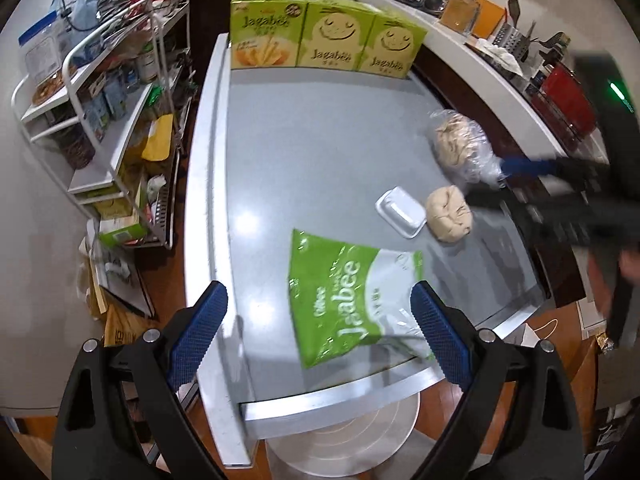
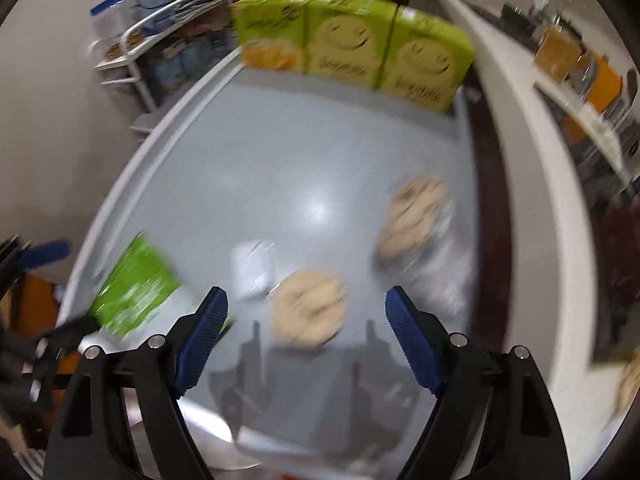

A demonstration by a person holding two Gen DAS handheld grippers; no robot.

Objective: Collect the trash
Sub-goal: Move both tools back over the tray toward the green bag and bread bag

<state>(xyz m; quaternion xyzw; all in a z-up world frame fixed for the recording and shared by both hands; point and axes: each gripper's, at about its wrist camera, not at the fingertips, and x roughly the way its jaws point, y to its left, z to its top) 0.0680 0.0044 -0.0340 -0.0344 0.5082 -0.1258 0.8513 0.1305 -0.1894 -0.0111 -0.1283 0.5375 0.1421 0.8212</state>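
Observation:
An empty green and white Jagabee snack bag [image 1: 348, 300] [image 2: 136, 292] lies flat near the grey table's front edge. My left gripper [image 1: 318, 296] hangs open above it, the bag showing between its blue pads without touching them. Beside the bag are a small white plastic tray [image 1: 400, 211] [image 2: 254, 270], a crumpled beige paper ball [image 1: 449, 219] [image 2: 308, 308] and a clear plastic bag of beige crumpled paper [image 1: 460, 148] [image 2: 414, 216]. My right gripper [image 2: 306, 296] [image 1: 500, 184] hovers open over the paper ball, clear of it, casting a shadow on the table. The right wrist view is blurred.
Three green Jagabee boxes [image 1: 320, 36] [image 2: 352, 48] stand along the table's far edge. The table has a raised pale rim [image 1: 208, 200]. A white wire rack [image 1: 100, 100] full of goods stands to the left. A cluttered counter [image 1: 500, 40] curves along the right.

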